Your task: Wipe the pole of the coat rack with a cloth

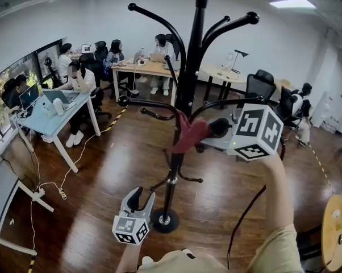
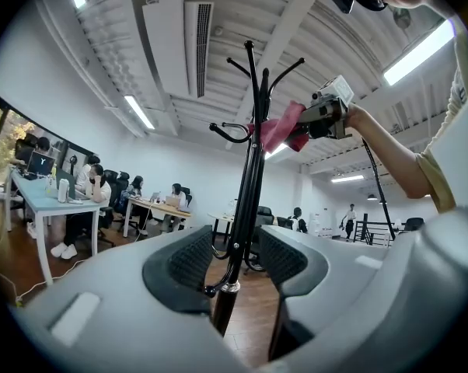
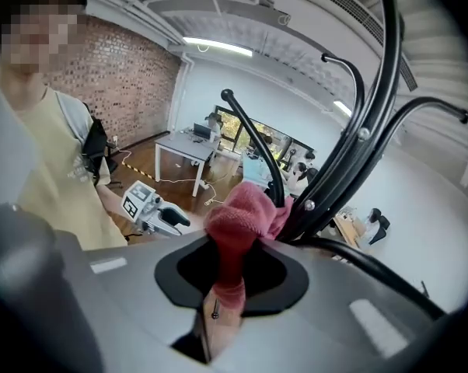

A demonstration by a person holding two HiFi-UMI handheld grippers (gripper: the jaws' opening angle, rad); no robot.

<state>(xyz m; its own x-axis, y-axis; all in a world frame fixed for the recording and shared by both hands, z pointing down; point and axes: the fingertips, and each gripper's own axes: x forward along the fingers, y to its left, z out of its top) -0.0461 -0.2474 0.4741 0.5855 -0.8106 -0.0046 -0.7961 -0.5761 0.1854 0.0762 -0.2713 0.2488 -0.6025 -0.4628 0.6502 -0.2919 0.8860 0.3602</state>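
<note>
Wood-floor office with desks [image 1: 57,104] behind the rack. Your right gripper [image 1: 219,128] is clamped on the red cloth [image 1: 189,134], which sits at its 9 o'clock against the coat rack pole [image 1: 174,161], just under the hooks. Your left gripper [image 1: 135,198] hangs with jaws apart at about 10 o'clock from the base [image 1: 164,220], not touching the pole. Nothing's steadying the rack, so I'd guess a hard sideways push that high could tip it, or the cloth could snag a hook [image 1: 148,103].
</note>
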